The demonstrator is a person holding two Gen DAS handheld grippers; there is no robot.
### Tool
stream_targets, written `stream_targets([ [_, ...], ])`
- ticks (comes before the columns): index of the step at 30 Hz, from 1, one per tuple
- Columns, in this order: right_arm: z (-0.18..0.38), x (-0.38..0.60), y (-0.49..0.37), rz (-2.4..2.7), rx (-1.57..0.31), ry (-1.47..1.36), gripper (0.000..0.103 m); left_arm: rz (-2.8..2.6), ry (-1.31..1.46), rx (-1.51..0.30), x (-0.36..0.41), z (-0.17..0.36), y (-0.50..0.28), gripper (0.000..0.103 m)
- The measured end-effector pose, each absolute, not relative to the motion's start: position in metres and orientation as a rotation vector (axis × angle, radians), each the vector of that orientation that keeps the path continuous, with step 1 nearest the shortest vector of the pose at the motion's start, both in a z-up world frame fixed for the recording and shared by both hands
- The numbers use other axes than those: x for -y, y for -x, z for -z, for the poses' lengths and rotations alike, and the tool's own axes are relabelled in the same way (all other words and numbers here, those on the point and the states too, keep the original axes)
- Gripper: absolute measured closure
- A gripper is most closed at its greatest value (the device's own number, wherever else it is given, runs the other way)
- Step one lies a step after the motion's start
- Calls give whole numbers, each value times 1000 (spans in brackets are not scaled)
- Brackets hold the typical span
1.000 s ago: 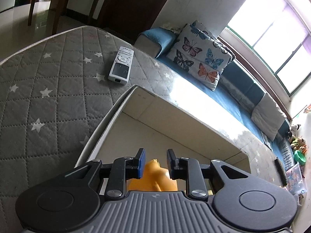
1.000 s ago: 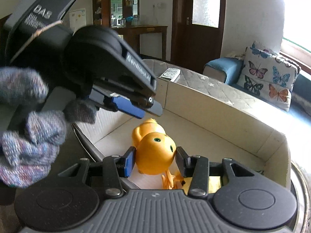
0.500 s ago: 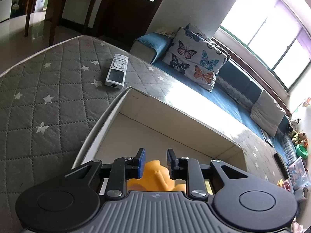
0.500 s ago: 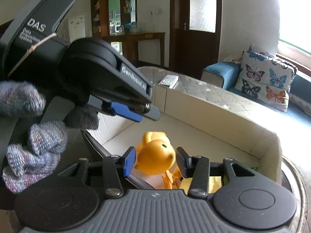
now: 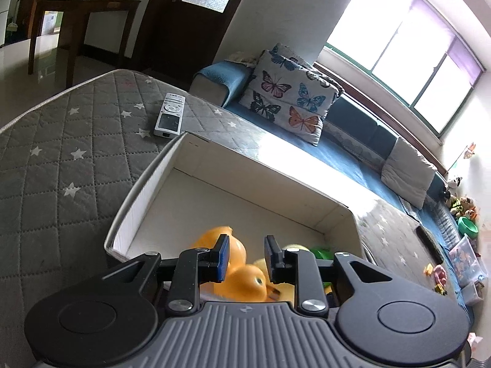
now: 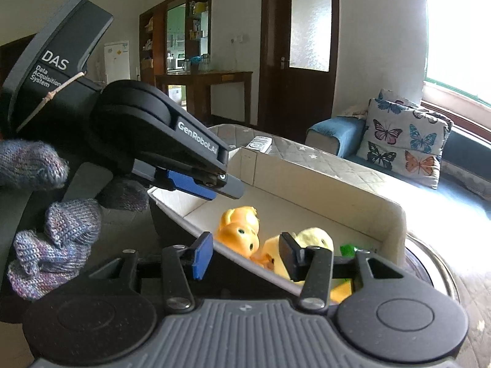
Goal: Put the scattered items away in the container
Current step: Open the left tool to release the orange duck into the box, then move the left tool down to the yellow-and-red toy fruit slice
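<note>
A white cardboard box (image 5: 264, 165) stands on a grey star-quilted mattress (image 5: 61, 159). Inside it lie two orange toy ducks (image 5: 242, 279), a pale yellow toy (image 6: 316, 237) and something green (image 6: 348, 250). My left gripper (image 5: 247, 257) hovers over the box's near end; its jaws are opening with nothing pressed between them, the ducks lying below. My right gripper (image 6: 245, 256) is also above the box (image 6: 322, 181), its jaws opening and clear of the orange duck (image 6: 239, 233) resting on the box floor. The left gripper (image 6: 221, 188) shows in the right wrist view, held by a gloved hand (image 6: 55, 230).
A silver remote control (image 5: 169, 115) lies on the mattress just beyond the box's far corner. A blue sofa (image 5: 353, 153) with a butterfly cushion (image 5: 288, 98) runs behind. Small toys (image 5: 438, 273) sit at the far right. A dark wooden table (image 5: 79, 9) stands at the back.
The right jaws have spread and let go of the orange duck, which now lies in the box. Both grippers have drawn back and up. The left jaws have parted slightly.
</note>
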State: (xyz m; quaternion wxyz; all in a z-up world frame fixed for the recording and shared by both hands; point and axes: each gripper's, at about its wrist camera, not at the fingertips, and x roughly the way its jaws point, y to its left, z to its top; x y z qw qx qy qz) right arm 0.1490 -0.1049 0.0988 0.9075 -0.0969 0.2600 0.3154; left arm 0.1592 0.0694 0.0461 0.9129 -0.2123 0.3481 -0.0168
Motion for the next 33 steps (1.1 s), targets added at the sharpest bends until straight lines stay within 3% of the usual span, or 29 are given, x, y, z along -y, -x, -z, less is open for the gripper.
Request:
stream_targets([
  [9,-93,120,-120,-625,-529,189,45,55,428,-730,-53,-41,-130,76],
  [33,-36,153,-88,-522,-660,130,42,80,442,-842,-29,0,-102,76],
])
